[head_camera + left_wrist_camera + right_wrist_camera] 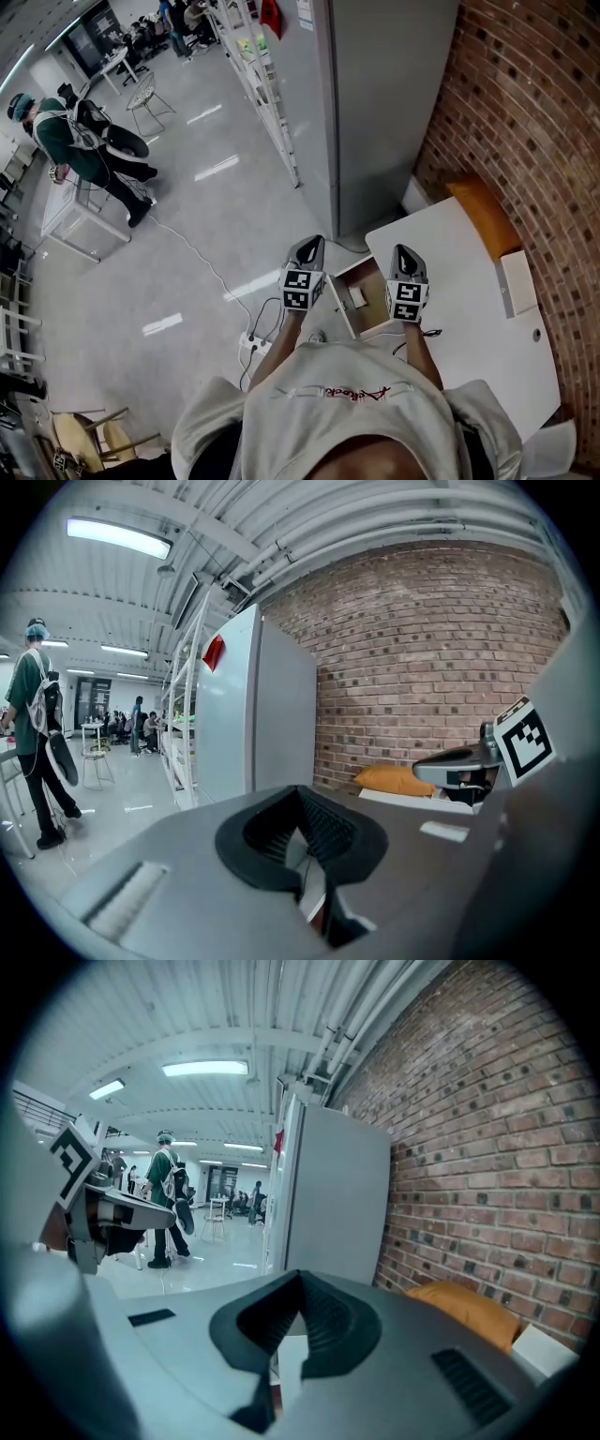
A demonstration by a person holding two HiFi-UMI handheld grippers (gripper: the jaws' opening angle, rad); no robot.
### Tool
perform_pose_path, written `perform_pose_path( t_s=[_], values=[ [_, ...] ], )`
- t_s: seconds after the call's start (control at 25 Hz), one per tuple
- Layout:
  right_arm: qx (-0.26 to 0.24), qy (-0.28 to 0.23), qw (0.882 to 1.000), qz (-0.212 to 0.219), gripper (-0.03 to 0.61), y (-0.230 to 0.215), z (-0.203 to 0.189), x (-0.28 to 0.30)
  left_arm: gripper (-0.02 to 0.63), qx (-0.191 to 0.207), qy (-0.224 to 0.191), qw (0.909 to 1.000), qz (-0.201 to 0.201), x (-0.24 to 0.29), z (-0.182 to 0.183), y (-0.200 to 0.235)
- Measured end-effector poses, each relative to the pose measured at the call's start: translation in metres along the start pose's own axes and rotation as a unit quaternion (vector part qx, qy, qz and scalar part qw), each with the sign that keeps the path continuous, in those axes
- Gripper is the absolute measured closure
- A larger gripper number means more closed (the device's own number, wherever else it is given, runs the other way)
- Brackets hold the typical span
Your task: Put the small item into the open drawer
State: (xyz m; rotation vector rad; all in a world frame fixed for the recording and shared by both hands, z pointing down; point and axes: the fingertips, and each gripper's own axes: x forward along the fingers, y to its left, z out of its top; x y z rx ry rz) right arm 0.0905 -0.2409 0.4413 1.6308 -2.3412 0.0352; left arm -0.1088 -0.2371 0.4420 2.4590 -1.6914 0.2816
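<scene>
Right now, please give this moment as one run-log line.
left gripper: shut, empty | right gripper: shut, empty | drawer: open | small white item: inside drawer

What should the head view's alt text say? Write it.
Seen from above, a person holds the left gripper and right gripper at either side of an open drawer in a white table, with a small white item lying inside. A brick wall stands at right.

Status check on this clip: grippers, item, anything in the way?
Left gripper, right gripper shut, empty, over open drawer. Small white item lies inside it. Nothing blocking.
</scene>
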Motion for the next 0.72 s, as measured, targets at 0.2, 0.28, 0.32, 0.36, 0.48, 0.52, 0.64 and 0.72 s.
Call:
perform_pose_path(
  t_s=[0.2,0.28,0.32,0.36,0.48,0.52,0.64,0.72],
  values=[
    [-0.003,-0.004,1.0,0.002,0.566,0.002,0.006,0.01,0.604,0.005,-0.004,1.0,0.001,0.005,0.006,0.007],
    [-0.005,-0.007,1.0,0.004,0.566,0.003,0.008,0.013,0.604,0.005,-0.005,1.0,0.002,0.006,0.007,0.01],
    [-0.006,-0.008,1.0,0.004,0.566,0.003,0.01,0.014,0.606,0.004,-0.006,1.0,0.002,0.006,0.008,0.012],
    [-0.006,-0.008,1.0,0.004,0.566,0.004,0.011,0.015,0.604,0.004,-0.006,1.0,0.002,0.007,0.008,0.013],
    [-0.007,-0.009,1.0,0.003,0.566,0.007,0.014,0.017,0.604,0.005,-0.005,1.0,0.001,0.007,0.009,0.016],
    [-0.008,-0.008,1.0,0.003,0.566,0.008,0.014,0.017,0.604,0.005,-0.005,1.0,0.0,0.007,0.009,0.017],
    [-0.012,-0.011,1.0,0.007,0.566,0.011,0.017,0.019,0.604,0.006,-0.006,1.0,-0.001,0.009,0.01,0.019],
    [-0.014,-0.013,1.0,0.009,0.566,0.013,0.02,0.022,0.604,0.008,-0.007,0.9999,-0.001,0.011,0.012,0.021]
  ],
)
